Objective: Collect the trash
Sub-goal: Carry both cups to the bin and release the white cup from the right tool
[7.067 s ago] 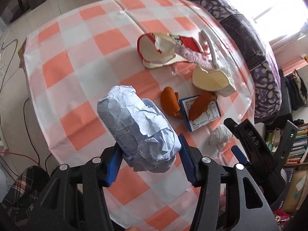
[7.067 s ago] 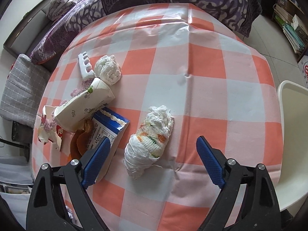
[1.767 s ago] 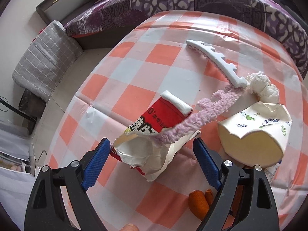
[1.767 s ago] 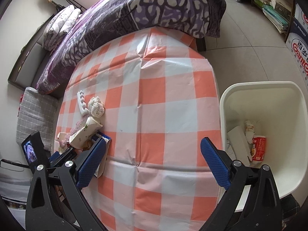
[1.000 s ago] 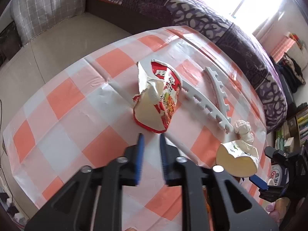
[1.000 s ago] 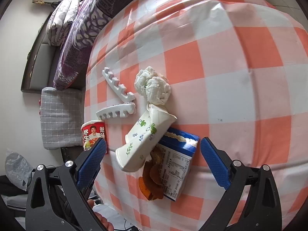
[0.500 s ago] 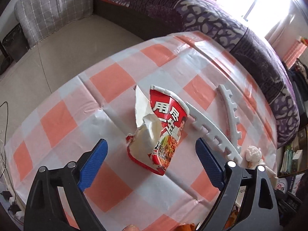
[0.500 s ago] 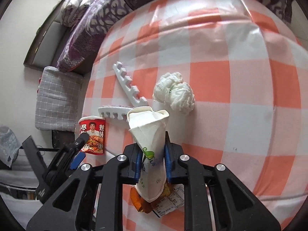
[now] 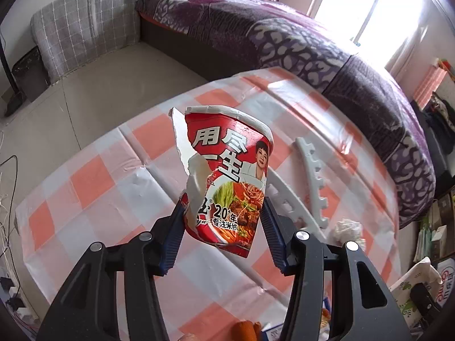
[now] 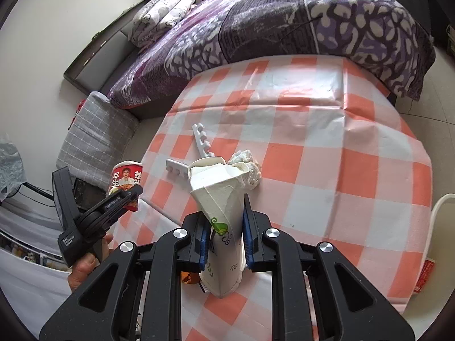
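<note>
The left gripper is clamped on a torn red paper instant-noodle cup, its blue pads pressing the cup's lower sides, and the cup is held clear above the round table covered in an orange-and-white checked plastic cloth. The cup's white rim is ripped open on its left side. In the right wrist view the same cup shows at the near left, off the table's edge, with the person's left hand gripping the handle below it. The right gripper has its jaws closed tight on a crushed white paper cup with green leaf print, squeezed flat between the pads and lifted off the cloth. On the table beyond lie two white notched foam strips, touching at one end, and a crumpled white tissue ball just right of them. A purple patterned bedspread covers the bed at the far side, and a grey checked cushion sits to the left.
</note>
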